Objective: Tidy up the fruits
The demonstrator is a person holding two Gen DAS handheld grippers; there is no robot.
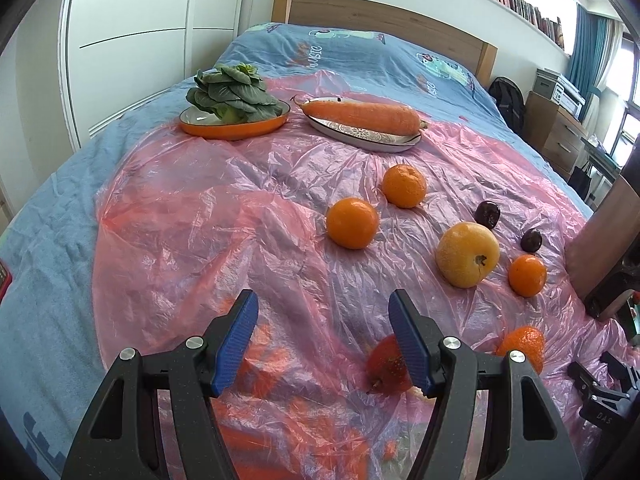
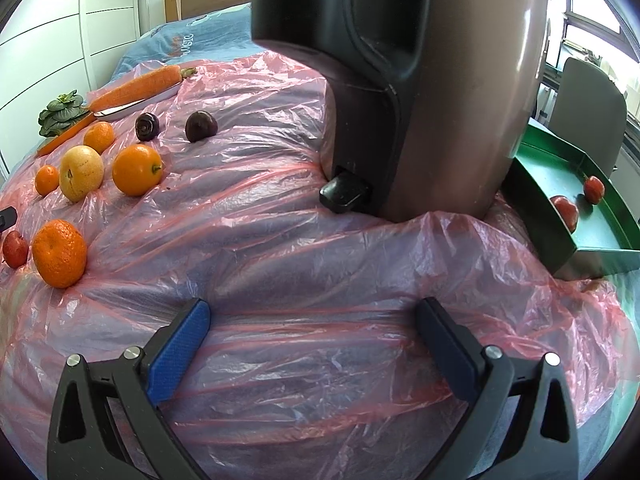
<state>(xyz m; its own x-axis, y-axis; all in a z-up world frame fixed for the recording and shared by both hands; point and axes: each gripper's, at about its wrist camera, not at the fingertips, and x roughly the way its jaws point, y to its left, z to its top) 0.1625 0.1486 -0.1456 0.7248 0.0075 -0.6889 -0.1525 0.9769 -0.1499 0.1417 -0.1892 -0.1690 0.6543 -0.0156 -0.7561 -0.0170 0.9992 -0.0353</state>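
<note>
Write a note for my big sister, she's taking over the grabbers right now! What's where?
Left gripper: open, empty, hovering above the pink plastic sheet with a small red fruit by its right finger.
Right gripper: open, empty, over bare sheet.
Done: two red fruits lie in the green tray beside the brown appliance.
Left on the sheet: oranges and tangerines, a yellow pear, two dark fruits.
Carrot and leafy greens sit on their own plates.
</note>
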